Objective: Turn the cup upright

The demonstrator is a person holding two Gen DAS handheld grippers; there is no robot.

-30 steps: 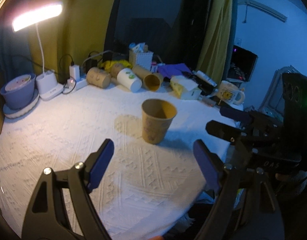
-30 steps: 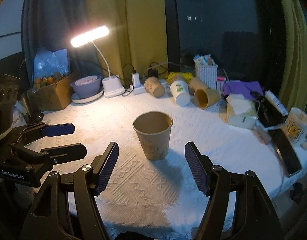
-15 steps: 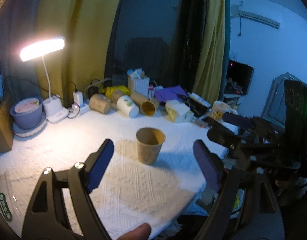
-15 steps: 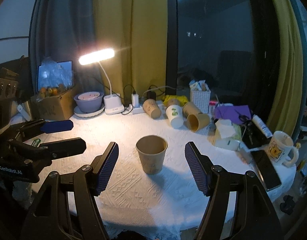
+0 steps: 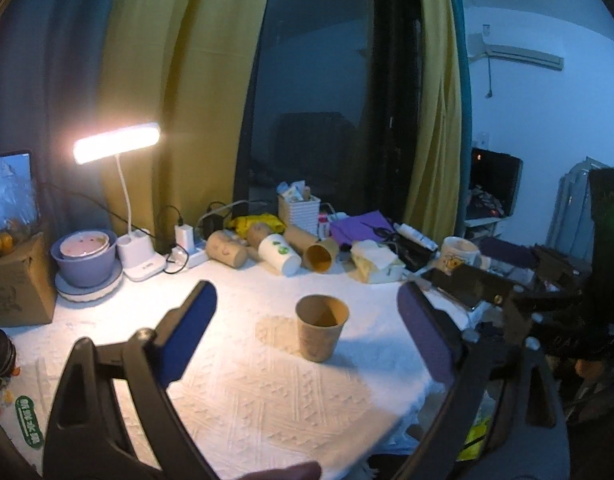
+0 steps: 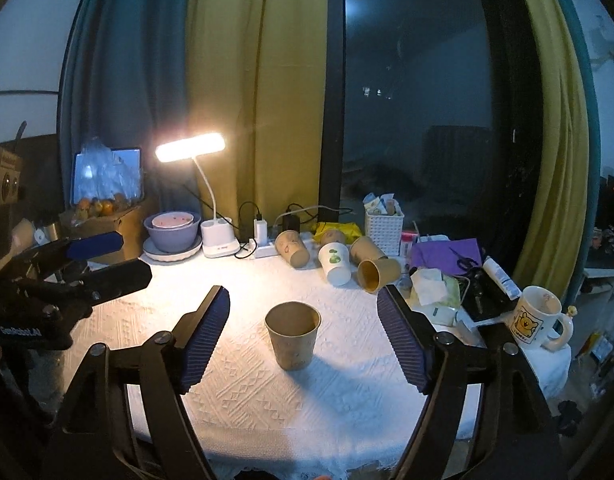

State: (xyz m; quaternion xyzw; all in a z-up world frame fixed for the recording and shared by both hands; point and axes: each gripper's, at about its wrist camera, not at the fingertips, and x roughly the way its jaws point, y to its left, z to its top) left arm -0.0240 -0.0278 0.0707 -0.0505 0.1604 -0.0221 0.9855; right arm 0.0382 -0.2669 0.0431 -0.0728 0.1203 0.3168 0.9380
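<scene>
both tools are spread wide and hold nothing: the right tool (image 6: 303,340) frames the paper cup (image 6: 293,334) without touching it, and the left tool (image 5: 307,336) hangs just as released on its own side, well short of the cup. the cup stands upright, mouth up, near the middle of the white-clothed surface (image 6: 267,400), so by my reading the flip is done and only a clean departure is left.

the risk sits close in. a light empty cup tips at the slightest brush, and a sideways swing from either tool could clip its rim and lay it down again. the textured cloth could also snag a low-dragging fingertip and tug the cup with it (the darker patch (image 5: 275,330) beside the cup looks like a stain, though i cannot tell if it is wet).

room is best toward the near rim of the surface, where the cloth lies bare. further back it tightens: several cups lie on their sides (image 6: 335,264) near a white basket (image 6: 384,226), a yellow-printed mug (image 6: 537,318) sits at the right edge, and a lit desk lamp (image 6: 217,236) and purple bowl (image 6: 173,232) crowd the far left by the curtains.
</scene>
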